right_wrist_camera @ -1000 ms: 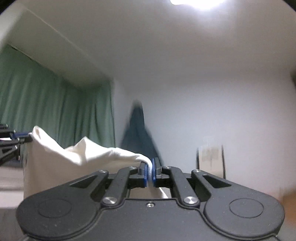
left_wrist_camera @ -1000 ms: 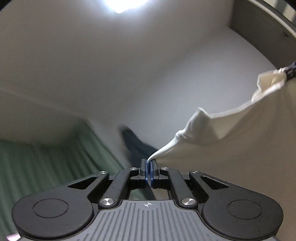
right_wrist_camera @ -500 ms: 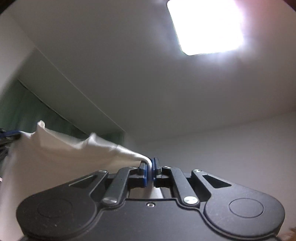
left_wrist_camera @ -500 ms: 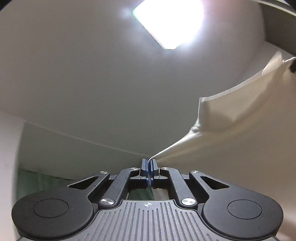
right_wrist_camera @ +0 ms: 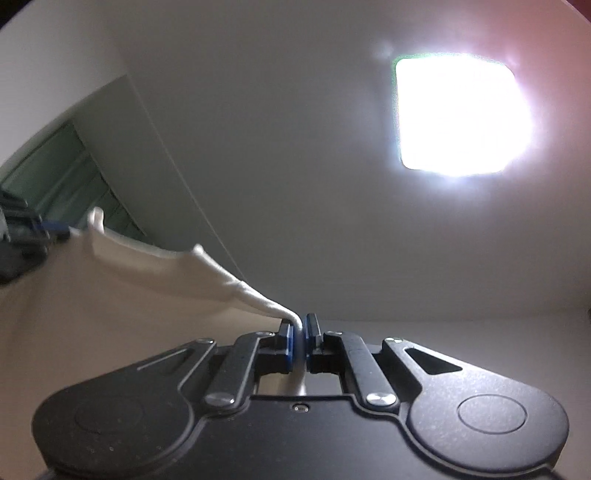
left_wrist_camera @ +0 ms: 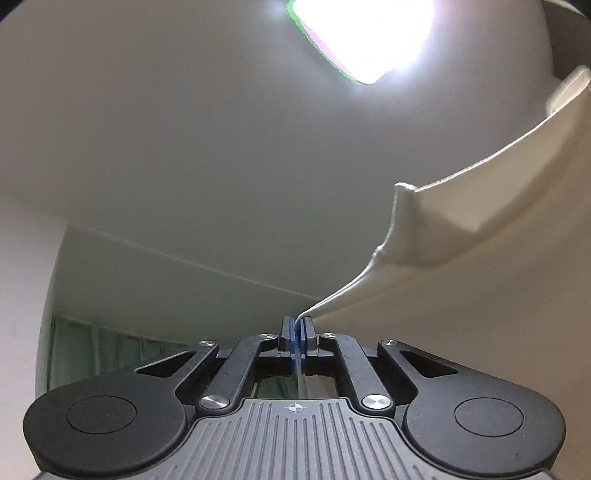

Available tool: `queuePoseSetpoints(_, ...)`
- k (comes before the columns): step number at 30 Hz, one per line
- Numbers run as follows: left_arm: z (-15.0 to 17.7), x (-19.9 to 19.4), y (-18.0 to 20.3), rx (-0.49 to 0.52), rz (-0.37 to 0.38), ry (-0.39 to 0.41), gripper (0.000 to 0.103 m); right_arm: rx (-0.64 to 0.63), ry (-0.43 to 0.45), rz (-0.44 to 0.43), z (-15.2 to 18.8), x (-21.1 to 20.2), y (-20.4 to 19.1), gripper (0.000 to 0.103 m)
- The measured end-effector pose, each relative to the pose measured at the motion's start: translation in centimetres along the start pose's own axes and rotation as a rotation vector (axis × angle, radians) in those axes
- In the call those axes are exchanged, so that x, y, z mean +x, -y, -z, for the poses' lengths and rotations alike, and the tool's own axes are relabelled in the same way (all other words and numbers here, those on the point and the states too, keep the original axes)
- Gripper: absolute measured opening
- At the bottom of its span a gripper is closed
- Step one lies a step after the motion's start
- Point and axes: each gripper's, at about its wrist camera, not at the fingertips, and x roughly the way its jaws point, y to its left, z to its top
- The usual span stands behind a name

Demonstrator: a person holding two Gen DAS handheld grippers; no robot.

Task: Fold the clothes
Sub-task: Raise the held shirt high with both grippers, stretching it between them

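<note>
A cream-white garment (left_wrist_camera: 480,280) hangs stretched in the air between both grippers. My left gripper (left_wrist_camera: 297,325) is shut on one corner of it, and the cloth rises to the right edge of the left wrist view. My right gripper (right_wrist_camera: 300,325) is shut on the other corner; the same garment (right_wrist_camera: 110,288) spreads to the left there. At the far left of the right wrist view the left gripper (right_wrist_camera: 55,233) shows, blurred, pinching the cloth's edge. Both cameras point up at the ceiling. The lower part of the garment is hidden.
A bright square ceiling light (left_wrist_camera: 362,33) glares overhead, also the ceiling light (right_wrist_camera: 458,114) in the right view. Green curtains (left_wrist_camera: 92,350) hang at the lower left, and the curtains (right_wrist_camera: 55,162) show at the left. White walls and ceiling fill the rest.
Both grippers have tilted upward with the garment held: the views swung from the wall, curtains and a dark hanging item to the ceiling. The cloth is pulled tauter between them.
</note>
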Motion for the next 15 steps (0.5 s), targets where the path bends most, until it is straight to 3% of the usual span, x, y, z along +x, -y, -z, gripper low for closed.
queuePoseSetpoints(6,-2.8,-2.7,-0.1,0.042,-0.063,0.131,0.003,0.125,0.056,0.049,-1.0,-1.0,2.6,0.006)
queuePoseSetpoints(8,-2.4,-1.4,-0.2,0.015,-0.066,0.145,0.003,0.147,0.075,0.047,-0.8,-0.2,3.0,0.006)
queuePoseSetpoints(12,-0.1,3.0,2.2,0.032,-0.027,0.112,0.003,0.126,0.022,0.046,1.8,4.0,3.0,0.006)
queuePoseSetpoints(15,3.9,7.7,6.6,0.057,0.066,0.022,0.003,0.108,-0.092,0.041,6.6,8.8,2.6,0.007)
